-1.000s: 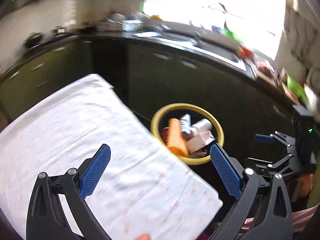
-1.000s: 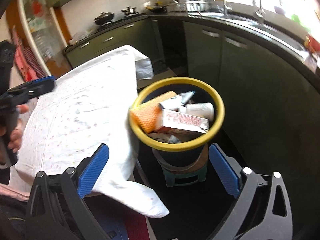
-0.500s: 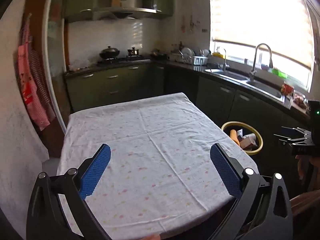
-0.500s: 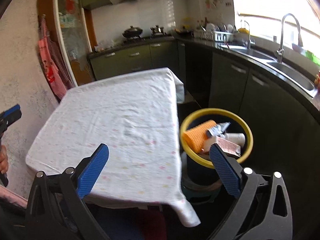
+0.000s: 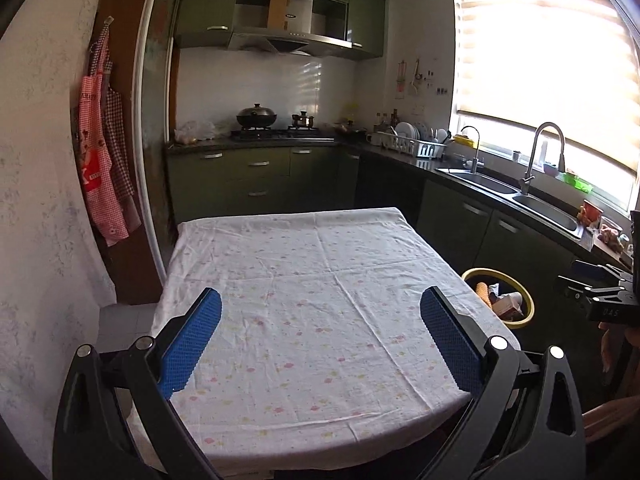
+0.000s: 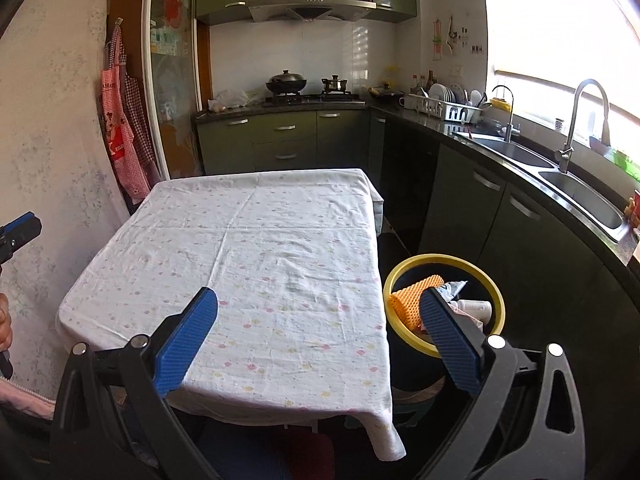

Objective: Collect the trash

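One table (image 6: 260, 240), one yellow-rimmed bin (image 6: 444, 258), two claws, two aprons (image 6: 120, 136), two taps (image 6: 576, 120), one dish rack (image 6: 444, 110)

Green kitchen cabinets (image 5: 256, 184) under a dark worktop (image 6: 452, 128); white tiled wall (image 5: 248, 80); bright blinded window (image 5: 540, 64); cloth-covered table (image 6: 256, 264).

Table (image 5: 320, 300) directly before me, cloth (image 6: 260, 260) over its top. Bin (image 6: 444, 304) on the floor just beside the table's right edge, trash (image 6: 416, 300) inside it. Counter with sink (image 6: 576, 192) runs along the right, behind the bin. Stove (image 5: 276, 133) on the far counter behind the table. Aprons (image 5: 102, 160) hang on the left wall.
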